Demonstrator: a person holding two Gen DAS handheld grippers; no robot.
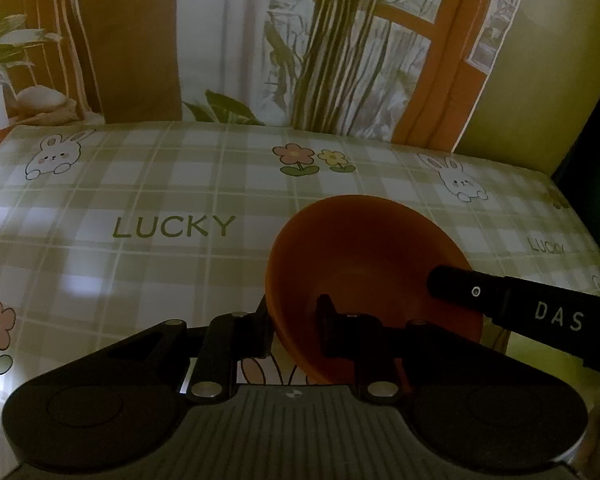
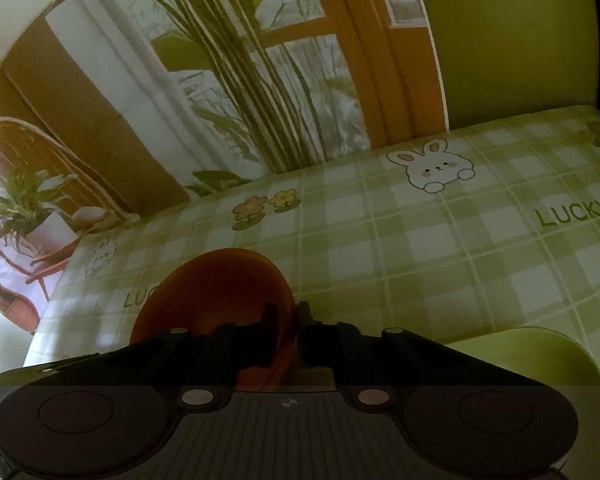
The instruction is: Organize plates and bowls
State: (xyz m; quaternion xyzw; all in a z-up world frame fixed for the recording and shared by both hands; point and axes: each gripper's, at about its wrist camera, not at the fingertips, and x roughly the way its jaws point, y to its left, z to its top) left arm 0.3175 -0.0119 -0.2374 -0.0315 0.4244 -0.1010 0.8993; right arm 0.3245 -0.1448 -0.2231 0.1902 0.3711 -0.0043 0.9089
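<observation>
Together both grippers — left gripper (image 1: pixel 294 320), right gripper (image 2: pixel 286 320) — clamp orange bowl (image 1: pixel 364 252)

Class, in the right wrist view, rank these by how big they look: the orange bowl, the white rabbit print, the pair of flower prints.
1. Orange bowl, though it is nearest the camera
2. Rabbit print
3. Flower prints, nearly the rabbit's size

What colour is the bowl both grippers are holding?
Orange; the bowl shows best in the left wrist view.
</observation>
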